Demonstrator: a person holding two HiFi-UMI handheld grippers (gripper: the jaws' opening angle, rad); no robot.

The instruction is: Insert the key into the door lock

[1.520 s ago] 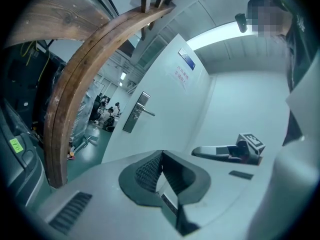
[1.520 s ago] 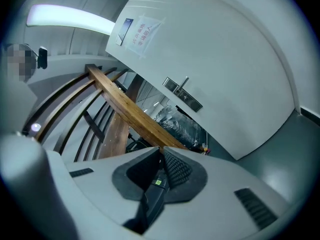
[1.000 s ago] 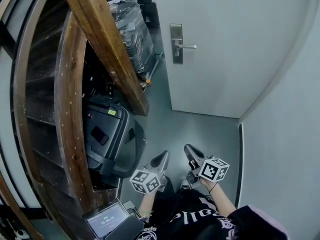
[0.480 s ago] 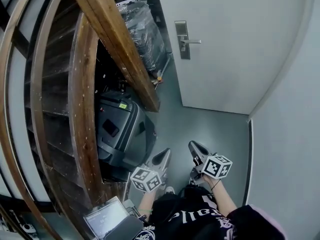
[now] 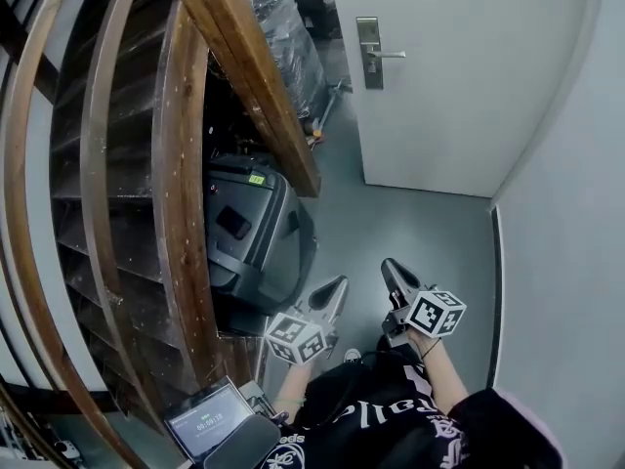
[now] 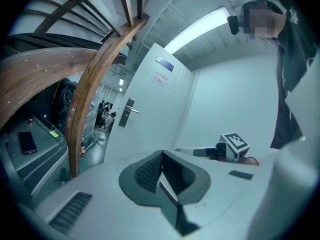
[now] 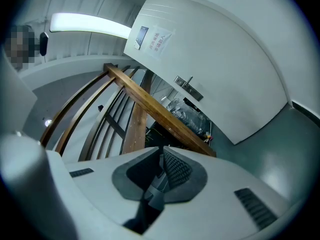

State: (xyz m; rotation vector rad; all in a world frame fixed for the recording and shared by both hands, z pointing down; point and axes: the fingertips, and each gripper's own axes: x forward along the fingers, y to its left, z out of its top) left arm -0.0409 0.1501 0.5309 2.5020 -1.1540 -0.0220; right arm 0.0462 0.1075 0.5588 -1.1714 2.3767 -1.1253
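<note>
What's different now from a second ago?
Mostly the view shifted: the door, its handle and the black case now sit higher and further right in the head view. The left gripper and right gripper drifted slightly up and right. Unchanged: both have jaws together, held low, well short of the handle.

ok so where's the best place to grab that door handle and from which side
Probably the lever handle on the door, on its straight bar out towards the free end, away from the metal plate. It juts out sideways and level, so come straight at the door face with one finger above and one below.
</note>
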